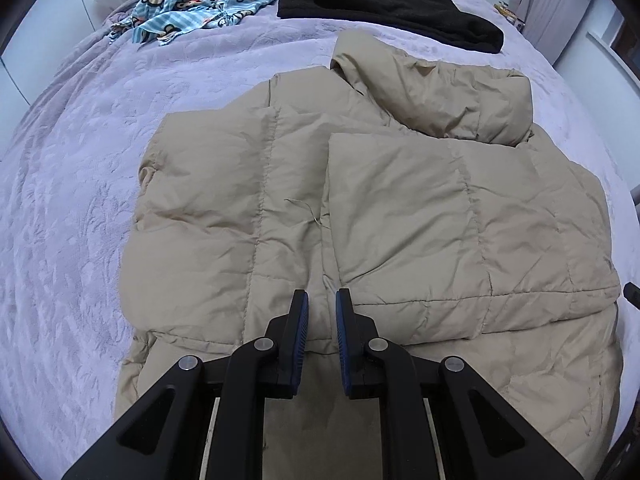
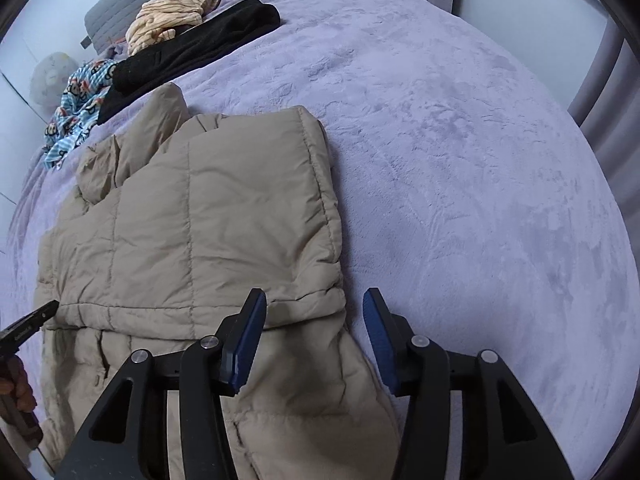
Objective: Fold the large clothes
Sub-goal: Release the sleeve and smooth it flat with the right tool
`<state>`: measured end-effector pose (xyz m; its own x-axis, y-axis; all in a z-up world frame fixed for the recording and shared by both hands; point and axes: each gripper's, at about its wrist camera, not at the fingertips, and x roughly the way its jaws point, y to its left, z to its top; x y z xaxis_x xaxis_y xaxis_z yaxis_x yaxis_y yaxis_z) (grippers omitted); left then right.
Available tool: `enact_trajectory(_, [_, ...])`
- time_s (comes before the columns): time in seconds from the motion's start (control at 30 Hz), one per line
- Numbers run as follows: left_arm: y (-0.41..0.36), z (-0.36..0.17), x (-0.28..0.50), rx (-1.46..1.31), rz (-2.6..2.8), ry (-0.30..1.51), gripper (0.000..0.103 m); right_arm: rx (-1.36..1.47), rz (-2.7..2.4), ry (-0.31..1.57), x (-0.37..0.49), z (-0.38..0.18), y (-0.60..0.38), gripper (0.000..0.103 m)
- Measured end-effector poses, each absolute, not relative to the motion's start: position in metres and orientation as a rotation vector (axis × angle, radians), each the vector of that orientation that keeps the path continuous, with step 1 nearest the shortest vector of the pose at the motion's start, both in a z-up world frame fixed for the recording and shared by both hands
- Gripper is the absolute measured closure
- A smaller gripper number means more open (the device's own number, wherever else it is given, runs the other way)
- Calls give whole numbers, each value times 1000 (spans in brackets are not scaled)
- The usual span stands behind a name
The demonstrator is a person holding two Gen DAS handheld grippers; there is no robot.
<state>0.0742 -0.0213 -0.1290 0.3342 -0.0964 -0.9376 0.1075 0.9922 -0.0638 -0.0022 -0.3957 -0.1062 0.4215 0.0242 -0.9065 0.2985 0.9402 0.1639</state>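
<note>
Beige puffer jacket (image 1: 360, 220) lies flat mid-bed (image 1: 80, 200), both sleeves folded in (black garment (image 1: 392, 16) at twelve o'clock). Left gripper (image 1: 322, 308) jaws nearly together, empty; right gripper (image 2: 314, 312) jaws apart, empty. Next, probably: grip the hem at six o'clock and fold toward the collar.

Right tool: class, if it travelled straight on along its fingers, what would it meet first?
Most likely the right edge of the beige puffer jacket, where it meets the purple bedspread; the right tool straddles that edge, so depth is uncertain.
</note>
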Motion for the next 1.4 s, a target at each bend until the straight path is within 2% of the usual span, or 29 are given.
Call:
enact_trajectory(0.6, [-35,-120,46,53,-151,1235,87,386,-98,1177,-20,-111,-380,42])
enact_trajectory(0.67, [-36,-120,42,50,-147,1242,84,396,-90,1181,-22,-110,-378,42])
enact_trajectory(0.7, [-36,-120,41,48,-143,1248,39,401,-85,1182,-23,-110,-378,42])
enact_trajectory(0.73, [-35,-120,39,46,-123,1249,1,403,-82,1184,-24,-109,-377,42])
enact_trajectory(0.8, [-36,-111,31,54,-91,1193,1,405,-77,1186,-27,-107,-376,42])
enact_trajectory(0.93, [-36,-108,25,49,-80,1210,1,404,-66,1192,-33,-101,-373,41])
enact_trajectory(1.1, [-33,-98,15,24,-91,1231,1,429,-63,1202,-41,-96,-372,35])
enact_trajectory(1.17, [-33,-92,9,18,-114,1244,1,441,-52,1202,-46,-93,-371,22])
enact_trajectory(1.27, [-33,-82,-4,19,-108,1229,1,465,-29,1203,-55,-88,-366,21])
enact_trajectory(1.33, [-31,-75,-12,13,-103,1218,1,481,-15,1204,-61,-86,-363,18])
enact_trajectory(1.37, [-30,-71,-16,10,-101,1217,1,487,-7,1208,-64,-85,-362,7])
enact_trajectory(1.4, [-29,-68,-21,8,-99,1217,1,496,2,1208,-66,-84,-361,0])
